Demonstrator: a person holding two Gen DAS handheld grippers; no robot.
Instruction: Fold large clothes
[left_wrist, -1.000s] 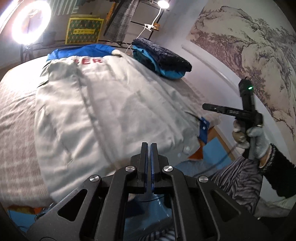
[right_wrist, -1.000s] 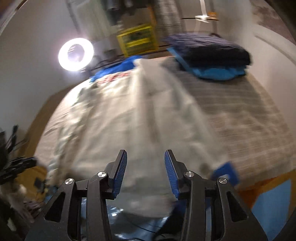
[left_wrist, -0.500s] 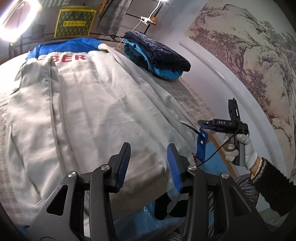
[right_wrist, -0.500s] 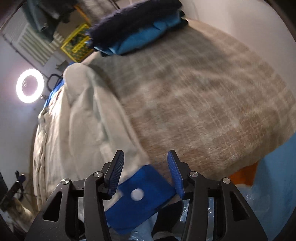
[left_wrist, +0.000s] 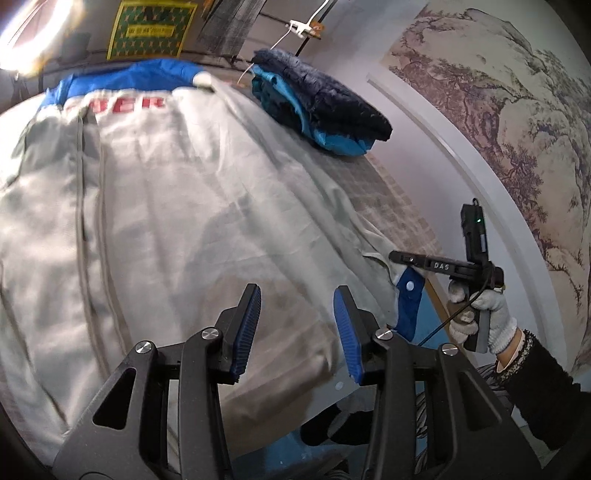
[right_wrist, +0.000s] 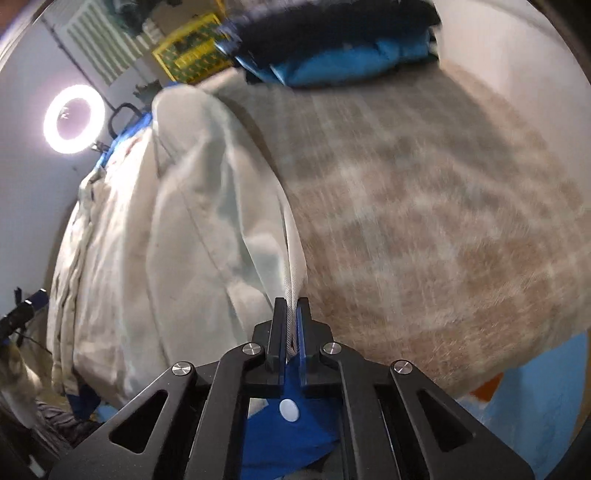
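A large pale grey jacket (left_wrist: 177, 206) with a blue collar and red letters lies spread on the bed. My left gripper (left_wrist: 297, 314) is open and empty above the jacket's near hem. My right gripper (right_wrist: 291, 325) is shut on the jacket's sleeve edge (right_wrist: 293, 266), just above its blue cuff (right_wrist: 291, 432) with a white snap. In the left wrist view the right gripper (left_wrist: 397, 256) holds that sleeve end at the bed's right edge, with the blue cuff (left_wrist: 408, 299) hanging below it.
A folded stack of dark navy and light blue clothes (left_wrist: 321, 110) sits at the far right of the bed. The checked bedspread (right_wrist: 424, 221) lies bare right of the jacket. A ring light (right_wrist: 74, 118) and a yellow box (left_wrist: 151, 27) stand beyond the bed.
My left gripper opened and moved forward over the jacket. My right gripper moved to the sleeve end by the blue cuff and closed on it.
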